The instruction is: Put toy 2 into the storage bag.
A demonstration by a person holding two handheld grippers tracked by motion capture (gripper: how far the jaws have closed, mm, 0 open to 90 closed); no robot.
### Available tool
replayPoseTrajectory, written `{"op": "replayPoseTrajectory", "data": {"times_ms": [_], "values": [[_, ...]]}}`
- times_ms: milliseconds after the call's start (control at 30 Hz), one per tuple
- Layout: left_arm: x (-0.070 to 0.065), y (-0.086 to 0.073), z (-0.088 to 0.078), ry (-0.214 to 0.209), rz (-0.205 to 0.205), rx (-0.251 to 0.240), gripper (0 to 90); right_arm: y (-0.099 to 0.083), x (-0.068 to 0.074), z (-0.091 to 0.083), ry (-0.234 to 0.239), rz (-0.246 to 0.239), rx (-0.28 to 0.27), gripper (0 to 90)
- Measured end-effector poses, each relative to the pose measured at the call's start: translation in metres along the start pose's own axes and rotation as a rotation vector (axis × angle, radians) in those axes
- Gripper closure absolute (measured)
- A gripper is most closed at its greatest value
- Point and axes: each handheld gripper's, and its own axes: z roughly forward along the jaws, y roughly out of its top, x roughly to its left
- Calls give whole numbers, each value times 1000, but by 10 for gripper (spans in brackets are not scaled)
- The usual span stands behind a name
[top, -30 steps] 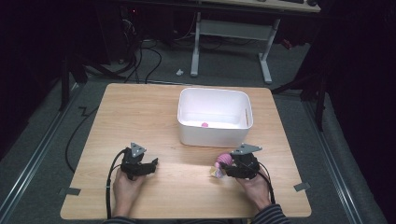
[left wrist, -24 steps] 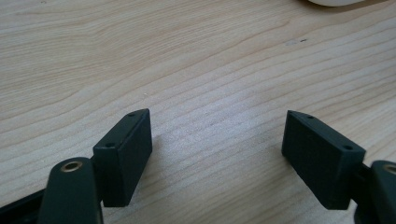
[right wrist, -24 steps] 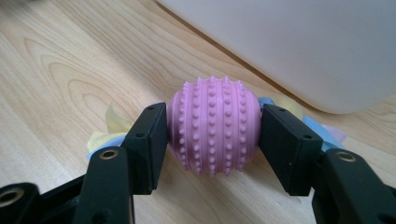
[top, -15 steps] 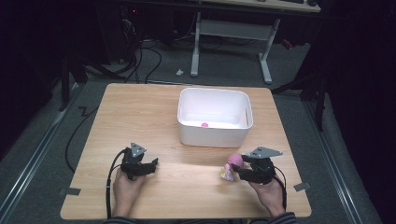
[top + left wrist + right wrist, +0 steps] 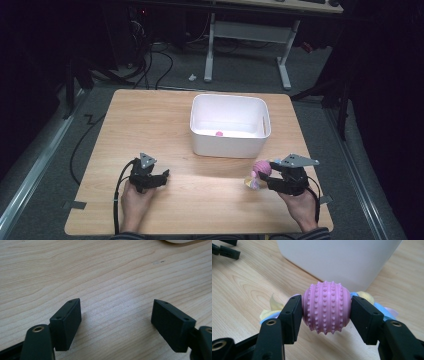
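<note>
Right gripper (image 5: 325, 312) clamped on pink studded ball (image 5: 326, 307) with pastel streamers, held just in front of white bin (image 5: 230, 125), left gripper (image 5: 116, 322) jaws apart over bare table (image 5: 100, 270), no legible writing.

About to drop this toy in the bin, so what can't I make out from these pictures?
- Small pink thing in the white bin, high view: too small to identify.
- Pink knobbly ball: its far side and coloured strips sit behind the right tongs.
- Bin's inside, right gripper view: hidden by its wall.
</note>
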Motion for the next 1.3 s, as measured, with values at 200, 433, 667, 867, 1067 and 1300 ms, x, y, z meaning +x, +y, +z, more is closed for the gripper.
{"op": "replayPoseTrajectory", "data": {"times_ms": [200, 433, 667, 867, 1067, 1300], "values": [[0, 0, 0, 0, 0, 0, 245, 12, -6, -13, 0, -3, -30, 447], [0, 0, 0, 0, 0, 0, 245, 28, -13, -30, 17, -3, -62, 452], [0, 0, 0, 0, -1, 0, 247, 43, -15, -39, 21, -24, -87, 457], [0, 0, 0, 0, -1, 0, 248, 59, -15, -44, 29, -48, -106, 466], [0, 0, 0, 0, -1, -1, 248, 74, -15, -48, 41, -68, -122, 497], [0, 0, 0, 0, -3, -1, 250, 90, -15, -48, 31, -103, -100, 499]]}}
